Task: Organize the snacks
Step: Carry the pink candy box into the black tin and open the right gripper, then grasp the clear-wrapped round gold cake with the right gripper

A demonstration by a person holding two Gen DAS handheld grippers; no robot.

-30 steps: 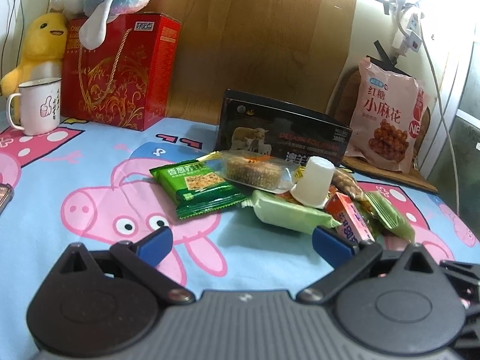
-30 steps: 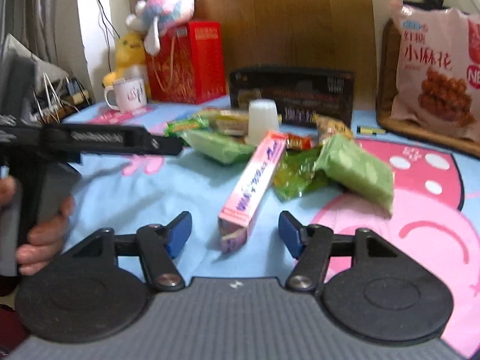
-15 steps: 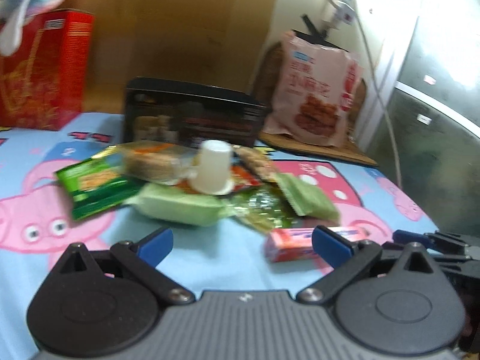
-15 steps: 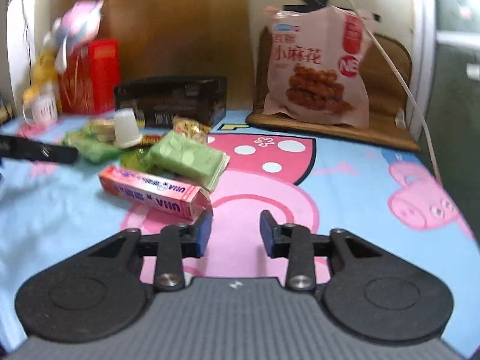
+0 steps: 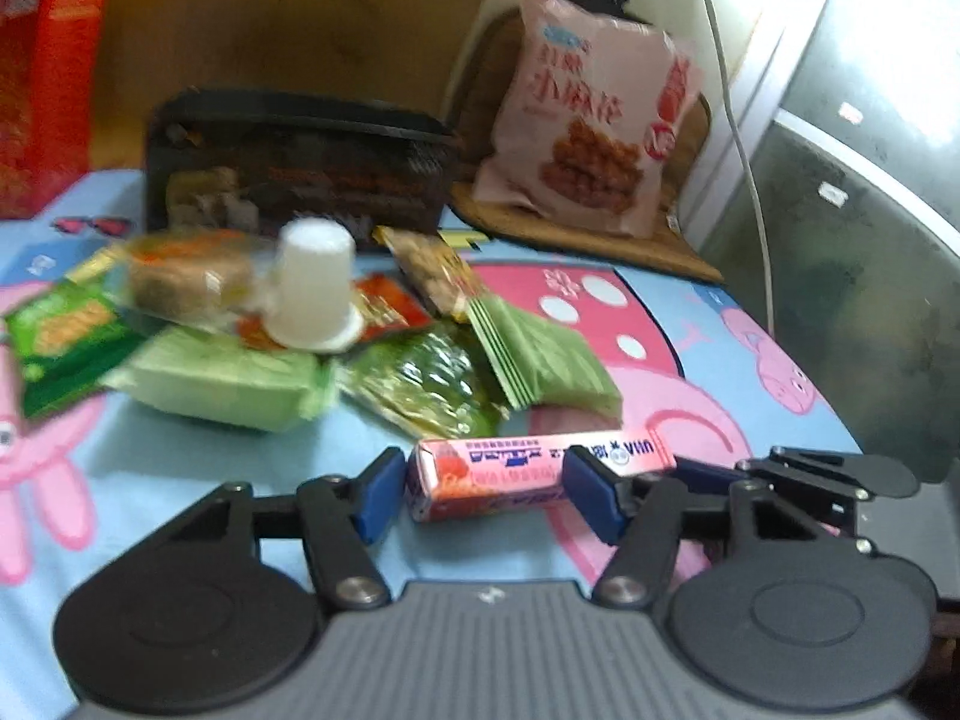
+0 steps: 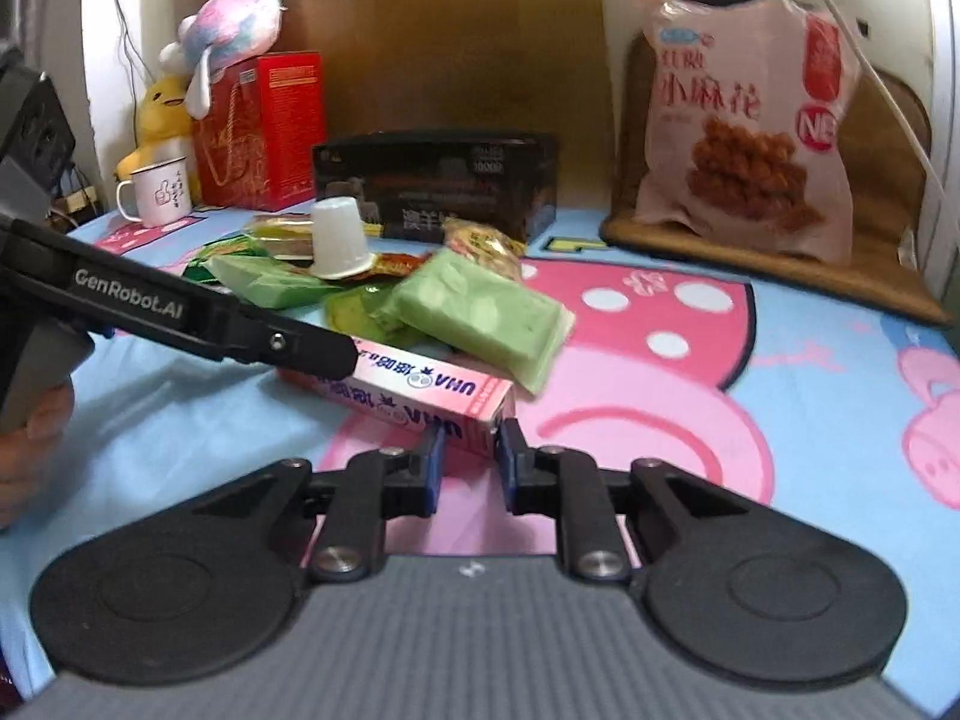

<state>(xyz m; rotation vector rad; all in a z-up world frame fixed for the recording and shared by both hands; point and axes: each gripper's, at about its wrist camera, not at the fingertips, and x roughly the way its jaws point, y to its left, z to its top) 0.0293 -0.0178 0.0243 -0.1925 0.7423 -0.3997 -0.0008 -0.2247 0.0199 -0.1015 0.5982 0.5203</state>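
A long pink candy box [image 5: 528,471] [image 6: 414,399] lies on the cartoon-print cloth in front of a pile of snacks: green packets [image 5: 222,384] [image 6: 486,315], a white jelly cup [image 5: 315,288] [image 6: 339,237] and a clear-wrapped cake [image 5: 186,279]. My right gripper [image 6: 469,459] is shut on the near right end of the pink box. My left gripper [image 5: 480,495] is open, its blue pads either side of the box's left part, apart from it. The left gripper's finger [image 6: 258,339] crosses over the box in the right wrist view.
A black box [image 5: 300,162] [image 6: 438,180] stands behind the pile. A large pink snack bag [image 5: 600,132] [image 6: 750,144] leans on a brown mat at the back right. A red gift box [image 6: 264,126], plush toys and a white mug [image 6: 156,192] stand back left.
My right gripper closed onto the end of the pink box. My left gripper swung right and moved in, narrowing around the box's other part.
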